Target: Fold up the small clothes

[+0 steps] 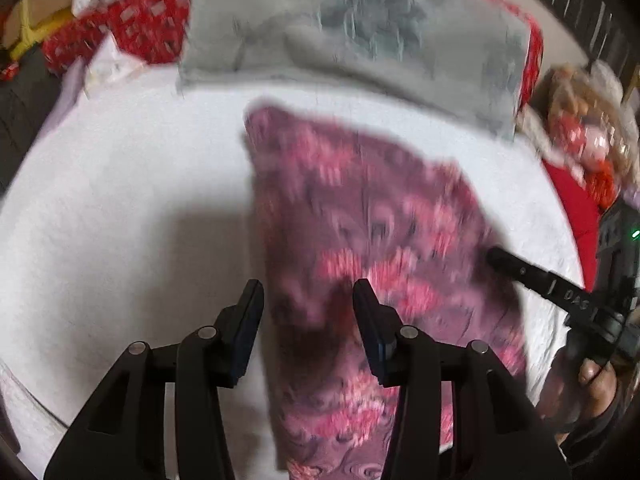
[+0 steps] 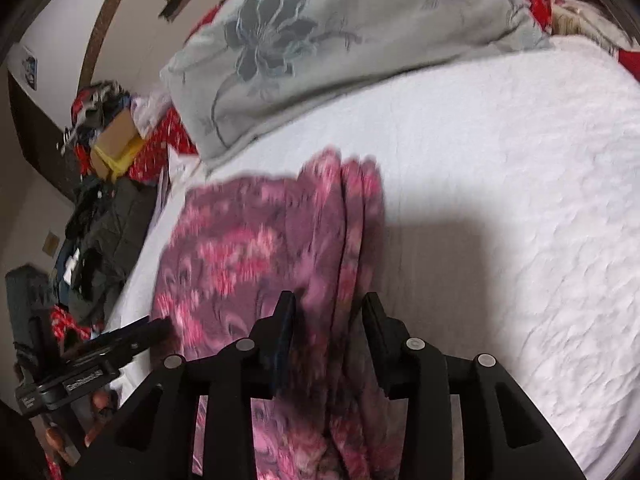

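Note:
A small purple cloth with a pink flower pattern (image 1: 380, 208) lies on the white bed cover (image 1: 120, 200), blurred in both views. My left gripper (image 1: 308, 300) hovers over its near left edge, jaws apart, one finger over the white cover and the other over the cloth, with no pad pressing. A finger of the right gripper (image 1: 496, 258) touches the cloth's right edge. In the right wrist view the cloth (image 2: 248, 240) has a folded ridge running between the jaws of my right gripper (image 2: 330, 304), which stands open around it. The left gripper (image 2: 160, 326) points in from the left.
A grey flowered pillow (image 2: 340, 40) lies at the far edge of the bed cover (image 2: 500, 200), over red patterned bedding (image 1: 148, 20). A cardboard box (image 2: 118, 132) and a pile of dark clothes (image 2: 104, 232) sit beyond the bed's left side. Soft toys (image 1: 584, 128) lie at the right.

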`<state>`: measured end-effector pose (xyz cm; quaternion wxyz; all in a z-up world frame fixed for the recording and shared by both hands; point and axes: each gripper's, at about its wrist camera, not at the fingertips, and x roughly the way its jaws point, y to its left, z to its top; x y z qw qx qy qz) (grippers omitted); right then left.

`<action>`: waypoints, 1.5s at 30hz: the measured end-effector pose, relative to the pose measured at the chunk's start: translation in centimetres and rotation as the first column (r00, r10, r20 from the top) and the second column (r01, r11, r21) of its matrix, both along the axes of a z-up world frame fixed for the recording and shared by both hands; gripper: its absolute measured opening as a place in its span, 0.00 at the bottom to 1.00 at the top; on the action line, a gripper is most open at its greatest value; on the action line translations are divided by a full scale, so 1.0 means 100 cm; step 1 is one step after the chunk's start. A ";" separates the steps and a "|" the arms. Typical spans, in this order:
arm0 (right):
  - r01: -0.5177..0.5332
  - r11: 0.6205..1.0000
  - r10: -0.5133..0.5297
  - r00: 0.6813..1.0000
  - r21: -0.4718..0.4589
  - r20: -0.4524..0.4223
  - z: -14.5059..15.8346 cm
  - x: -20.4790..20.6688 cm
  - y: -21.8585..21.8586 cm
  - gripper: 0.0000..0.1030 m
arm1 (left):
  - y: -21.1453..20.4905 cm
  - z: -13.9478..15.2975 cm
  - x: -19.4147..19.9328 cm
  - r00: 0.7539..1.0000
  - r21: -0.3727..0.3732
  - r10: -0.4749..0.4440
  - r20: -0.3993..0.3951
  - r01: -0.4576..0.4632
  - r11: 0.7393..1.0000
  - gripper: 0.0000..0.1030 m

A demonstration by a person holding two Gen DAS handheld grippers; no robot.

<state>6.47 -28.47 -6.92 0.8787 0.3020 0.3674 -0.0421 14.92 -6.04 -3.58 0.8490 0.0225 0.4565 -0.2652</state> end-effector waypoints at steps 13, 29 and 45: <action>0.043 0.998 -0.045 0.996 -0.035 -0.072 -0.022 0.065 -0.021 0.16 | -0.055 -0.045 0.085 0.999 0.150 -0.013 -0.047 0.020 0.988 0.78; -0.240 0.934 0.219 0.970 -0.266 -0.105 -0.018 0.024 0.036 0.24 | -0.007 -0.048 0.052 0.993 0.085 0.031 -0.114 -0.022 0.996 0.82; -0.200 0.960 0.159 0.965 -0.194 -0.208 -0.016 -0.033 0.045 0.38 | 0.009 -0.055 -0.014 0.989 0.178 0.044 -0.141 -0.018 0.984 0.83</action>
